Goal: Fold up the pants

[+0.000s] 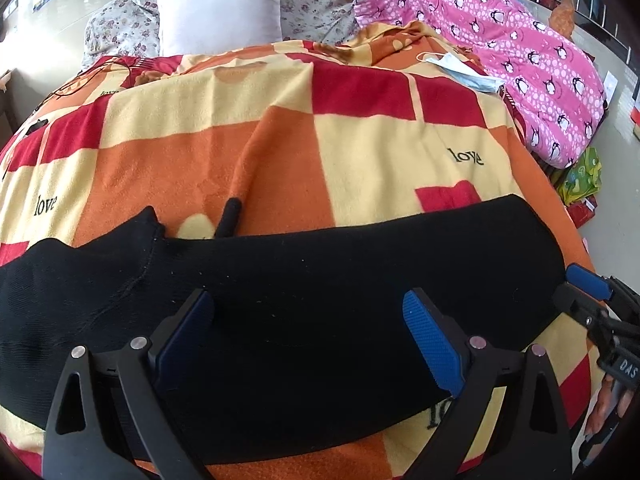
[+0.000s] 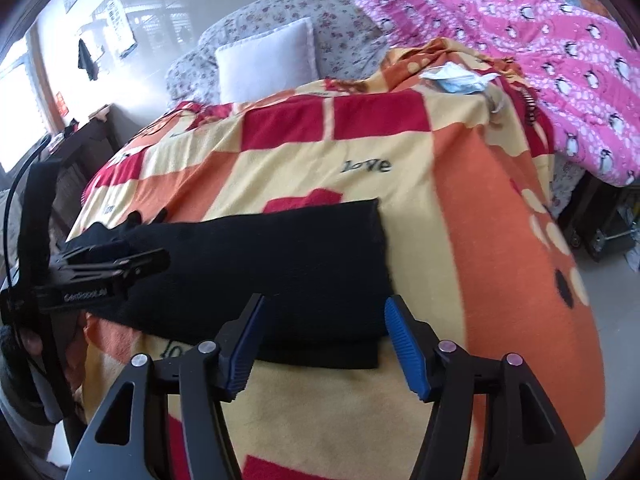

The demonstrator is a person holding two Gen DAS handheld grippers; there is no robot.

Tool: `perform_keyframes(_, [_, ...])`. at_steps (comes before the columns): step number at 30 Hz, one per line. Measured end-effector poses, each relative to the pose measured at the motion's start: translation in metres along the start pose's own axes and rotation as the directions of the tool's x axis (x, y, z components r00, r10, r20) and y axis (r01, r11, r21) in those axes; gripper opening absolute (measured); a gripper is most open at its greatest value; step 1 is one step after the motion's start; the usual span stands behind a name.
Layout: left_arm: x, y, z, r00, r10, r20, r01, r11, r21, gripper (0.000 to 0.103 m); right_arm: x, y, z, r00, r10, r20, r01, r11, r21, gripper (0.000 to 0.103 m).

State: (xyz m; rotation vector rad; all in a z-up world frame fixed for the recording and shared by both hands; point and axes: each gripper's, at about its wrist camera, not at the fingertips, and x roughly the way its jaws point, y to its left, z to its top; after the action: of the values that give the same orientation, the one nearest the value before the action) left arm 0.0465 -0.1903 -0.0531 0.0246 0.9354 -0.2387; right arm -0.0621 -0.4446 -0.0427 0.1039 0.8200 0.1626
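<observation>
Two views are showing the same black pants [image 1: 304, 280] lying flat across a checked red, orange and yellow blanket [image 1: 248, 148] on a bed. Only the left wrist view is taking in the wider, seamed end of the pants at its left edge, with a thin black cord end [image 1: 231, 216] poking out along the far edge. Only the right wrist view is showing the squared-off end of the pants [image 2: 280, 264] as two stacked layers, the lower one sticking out nearer the camera.

In the left wrist view, the left gripper [image 1: 308, 320] is hovering with its jaws spread wide over the middle of the black cloth, gripping nothing; the right gripper [image 1: 576, 288] is peeking in at the right edge, by the end of the pants. In the right wrist view, the right gripper [image 2: 324, 326] is standing with jaws apart, straddling the near corner of the pants, the pads not pressing on the cloth. A white pillow [image 2: 268, 60], a pink penguin-print quilt [image 2: 560, 64] and a blue face mask [image 1: 464, 72] are lying beyond.
</observation>
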Motion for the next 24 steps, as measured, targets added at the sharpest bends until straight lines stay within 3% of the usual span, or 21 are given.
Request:
perform_keyframes(4, [0.0,-0.001,0.0,1.0,0.002,-0.001,-0.002,1.0,0.001,0.096,0.007,-0.01,0.001,0.999,-0.045,-0.009,0.046,0.999,0.023,0.061])
perform_keyframes(5, [0.0,-0.002,-0.001,1.0,0.003,-0.002,-0.003,1.0,0.004,0.096,0.01,-0.012,0.0,0.999,-0.049,-0.016,0.049,0.998,0.027,0.051])
perform_keyframes(6, [0.0,-0.002,-0.001,1.0,0.003,-0.004,-0.003,1.0,0.006,0.096,0.013,-0.014,0.0,0.999,-0.043,-0.021,0.043,0.999,0.029,0.024])
perform_keyframes(7, [0.0,-0.002,-0.001,1.0,0.004,-0.004,-0.004,1.0,0.007,0.096,0.015,-0.015,-0.001,0.999,-0.03,-0.023,0.031,0.999,0.032,0.015])
perform_keyframes(11, [-0.004,-0.001,0.001,1.0,-0.013,0.013,0.013,1.0,-0.008,0.096,0.005,-0.011,-0.002,1.0,-0.009,-0.003,0.009,1.0,0.019,0.01])
perform_keyframes(15, [-0.009,-0.005,0.005,0.999,-0.024,0.031,0.024,1.0,-0.008,0.096,-0.015,-0.001,-0.002,1.0,0.006,0.018,-0.006,1.0,-0.008,0.009])
perform_keyframes(18, [-0.004,-0.013,0.006,1.0,-0.027,0.017,0.027,1.0,0.011,0.096,-0.003,-0.004,-0.003,1.0,-0.015,-0.024,0.015,1.0,-0.007,0.012])
perform_keyframes(22, [-0.003,-0.022,0.008,0.999,-0.04,0.018,0.04,0.998,0.044,0.096,0.002,-0.014,-0.009,0.999,-0.019,-0.027,0.02,0.998,0.053,0.031])
perform_keyframes(24, [-0.002,-0.029,0.012,0.998,-0.062,0.022,0.061,0.996,0.06,0.096,-0.007,-0.019,-0.01,1.0,0.016,-0.006,-0.015,0.997,0.074,0.048])
